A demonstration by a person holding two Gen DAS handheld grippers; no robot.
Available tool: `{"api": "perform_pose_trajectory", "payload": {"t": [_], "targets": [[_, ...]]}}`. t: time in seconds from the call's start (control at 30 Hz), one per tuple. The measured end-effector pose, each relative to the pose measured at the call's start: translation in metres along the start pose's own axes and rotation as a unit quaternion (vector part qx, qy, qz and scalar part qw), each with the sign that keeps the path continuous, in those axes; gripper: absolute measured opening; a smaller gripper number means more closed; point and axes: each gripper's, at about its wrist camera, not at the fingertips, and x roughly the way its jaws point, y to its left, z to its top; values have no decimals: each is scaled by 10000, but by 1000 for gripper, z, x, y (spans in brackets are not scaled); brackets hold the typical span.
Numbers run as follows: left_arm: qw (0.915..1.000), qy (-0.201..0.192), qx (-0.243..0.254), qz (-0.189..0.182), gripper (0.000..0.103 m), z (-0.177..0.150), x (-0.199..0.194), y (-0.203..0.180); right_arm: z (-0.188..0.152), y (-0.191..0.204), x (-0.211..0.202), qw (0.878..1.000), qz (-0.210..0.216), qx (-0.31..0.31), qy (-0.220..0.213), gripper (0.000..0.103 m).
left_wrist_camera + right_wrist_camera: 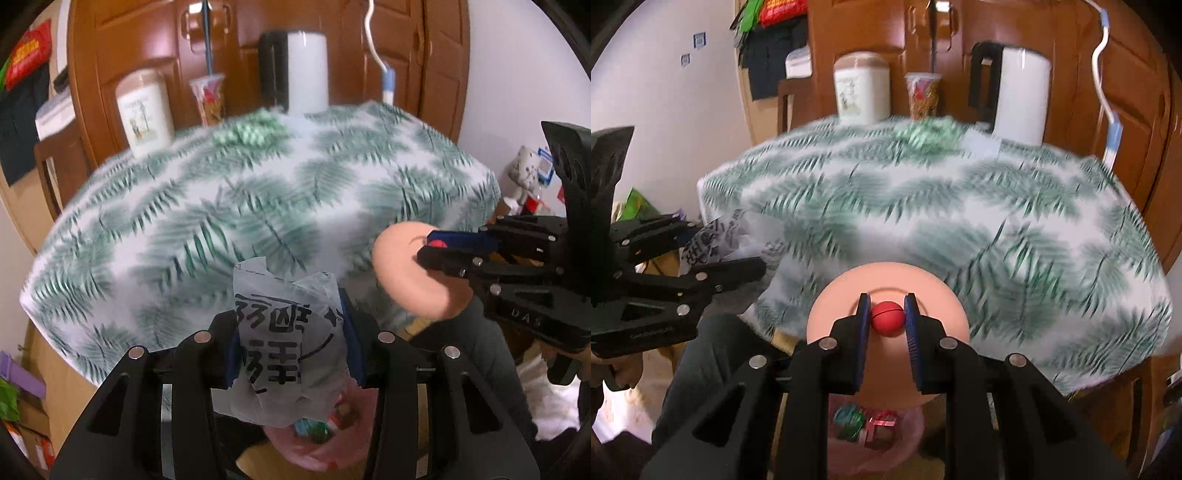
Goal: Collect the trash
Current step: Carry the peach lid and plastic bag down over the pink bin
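Note:
My left gripper [290,345] is shut on a crumpled translucent wrapper with black characters [284,332] and holds it in front of the table edge, above a pink bin [314,446] that has trash in it. The wrapper also shows in the right wrist view [713,240]. My right gripper [886,314] is shut on the red knob [887,318] of a round peach lid [846,295] and holds the lid up above the pink bin [908,439]. In the left wrist view the lid [399,266] hangs at the right.
A table with a fern-print cloth [221,206] carries a white canister [144,110], a patterned cup [210,96], a white kettle [306,70] and a green crumpled item [255,129] at the back. Wooden doors stand behind. Boxes and clutter lie on the floor at the left.

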Motion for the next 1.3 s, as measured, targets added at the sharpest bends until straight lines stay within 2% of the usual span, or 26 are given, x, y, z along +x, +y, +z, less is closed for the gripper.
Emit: {"api": "perform_pose_trajectory", "payload": {"t": [0.33,0.67,1.07,1.3], "targets": [[9966,820,-59,-96,43,-71,52,-11,-76,17,53,9962,193,76,843,19],[9829,1811,-142,-290,43,-136,131,-10,-141,16,129,9820,328,219,1845,19],[9621,2697,-252,-323,43,-186,215,-1,-181,4,204,9606,345,349,2737,19],[9517,3024,-315,-430,44,-201,254,-4,-192,-3,231,9516,372,444,3020,19]]}}
